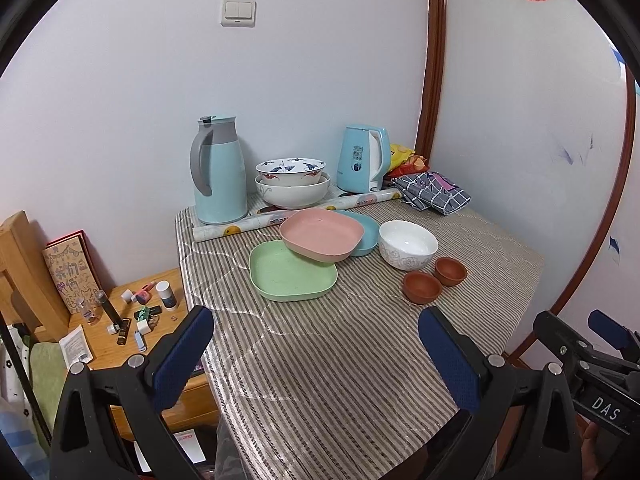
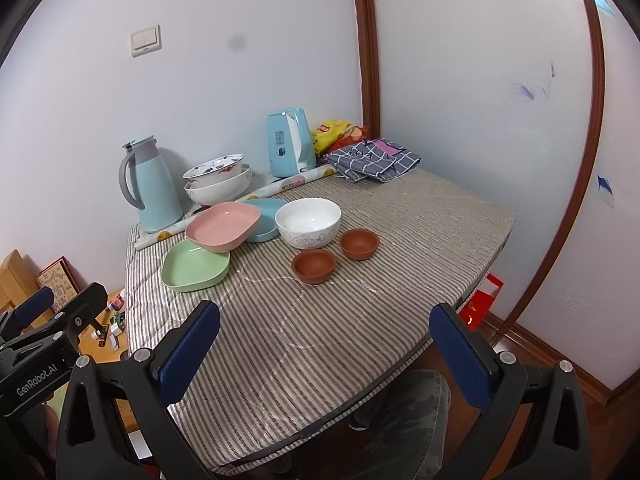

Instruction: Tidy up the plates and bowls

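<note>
Grippers at the table's near edge: your left gripper and right gripper both hover above the striped table, fingers spread wide, nothing between them. Toward the far left corner, the pink plate rests tilted on the green plate and the blue plate. White bowl sits just beside the blue plate; whether they touch is unclear. Two brown bowls stand nearer you. Stacked patterned bowls sit at the far edge.
</note>
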`<action>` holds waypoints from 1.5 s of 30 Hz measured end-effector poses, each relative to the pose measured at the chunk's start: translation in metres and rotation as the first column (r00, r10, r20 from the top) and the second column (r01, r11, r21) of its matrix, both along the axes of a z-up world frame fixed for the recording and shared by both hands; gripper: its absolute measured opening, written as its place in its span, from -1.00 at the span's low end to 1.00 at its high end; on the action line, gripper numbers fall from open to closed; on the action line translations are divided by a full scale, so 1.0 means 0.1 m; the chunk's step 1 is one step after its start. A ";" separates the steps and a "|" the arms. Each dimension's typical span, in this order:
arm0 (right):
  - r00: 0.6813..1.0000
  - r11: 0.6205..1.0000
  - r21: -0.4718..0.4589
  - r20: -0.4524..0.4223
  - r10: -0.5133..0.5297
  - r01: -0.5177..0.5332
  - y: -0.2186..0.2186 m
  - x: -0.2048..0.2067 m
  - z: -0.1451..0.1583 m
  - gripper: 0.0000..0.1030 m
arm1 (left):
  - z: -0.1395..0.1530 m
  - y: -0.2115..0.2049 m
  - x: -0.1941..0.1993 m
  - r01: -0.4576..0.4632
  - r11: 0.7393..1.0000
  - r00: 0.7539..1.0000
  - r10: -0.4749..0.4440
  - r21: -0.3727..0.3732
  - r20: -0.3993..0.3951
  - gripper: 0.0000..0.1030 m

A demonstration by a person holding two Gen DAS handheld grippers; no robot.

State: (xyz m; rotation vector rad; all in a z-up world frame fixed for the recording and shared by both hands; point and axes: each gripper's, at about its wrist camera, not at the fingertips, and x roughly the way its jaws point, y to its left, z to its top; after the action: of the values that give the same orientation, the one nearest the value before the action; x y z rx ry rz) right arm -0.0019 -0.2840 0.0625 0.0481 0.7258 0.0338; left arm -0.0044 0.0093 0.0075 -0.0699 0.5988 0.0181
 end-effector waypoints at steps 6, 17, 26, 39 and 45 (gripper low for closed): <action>1.000 1.000 -0.008 -0.001 0.008 -0.008 0.04 0.00 0.00 1.00 | 0.00 0.00 0.01 0.000 1.000 1.000 0.000 -0.001 -0.003 1.00; 1.000 1.000 -0.014 -0.004 0.014 -0.014 0.07 0.02 -0.01 1.00 | 0.00 0.00 0.02 0.003 1.000 1.000 -0.003 -0.002 0.000 1.00; 1.000 1.000 -0.014 -0.001 0.016 -0.016 0.08 0.01 -0.01 1.00 | -0.01 0.00 0.00 0.004 1.000 1.000 -0.004 -0.002 0.004 1.00; 1.000 1.000 -0.014 -0.005 0.016 -0.016 0.08 0.01 -0.02 1.00 | 0.01 0.00 -0.01 0.004 1.000 1.000 -0.004 -0.007 0.007 1.00; 1.000 1.000 -0.013 0.001 0.016 -0.016 0.08 0.00 -0.02 1.00 | 0.02 0.00 0.00 0.002 1.000 1.000 -0.002 -0.004 0.009 1.00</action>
State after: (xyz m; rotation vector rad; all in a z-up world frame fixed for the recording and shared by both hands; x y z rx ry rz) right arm -0.0023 -0.2755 0.0607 0.0299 0.7253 0.0448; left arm -0.0047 0.0095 0.0094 -0.0737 0.5896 0.0143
